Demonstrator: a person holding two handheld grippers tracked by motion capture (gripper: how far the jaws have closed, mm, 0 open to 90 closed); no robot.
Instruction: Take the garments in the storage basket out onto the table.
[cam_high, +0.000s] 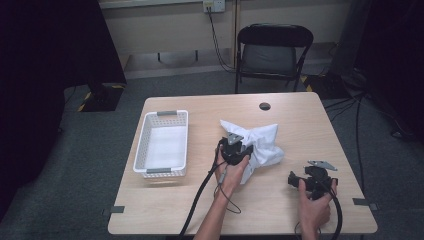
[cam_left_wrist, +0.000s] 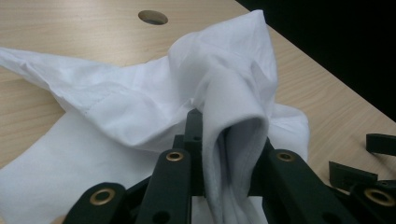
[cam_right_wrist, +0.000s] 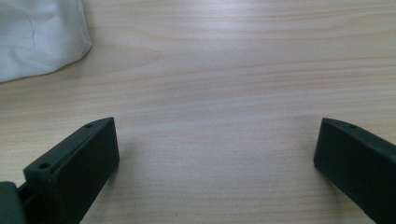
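A crumpled white cloth lies on the middle of the wooden table. My left gripper sits at the cloth's left edge, held by a hand. In the left gripper view the cloth has a bunched fold standing up between the black jaws, and my left gripper is shut on that fold. My right gripper rests low at the table's front right, held by the other hand, apart from the cloth. In the right gripper view my right gripper stands wide open over bare wood, and a cloth corner shows at the top left.
A white perforated basket stands at the table's left, nothing inside it. A round cable hole lies near the far edge. A black folding chair stands behind the table. The other gripper's jaws show at the right in the left gripper view.
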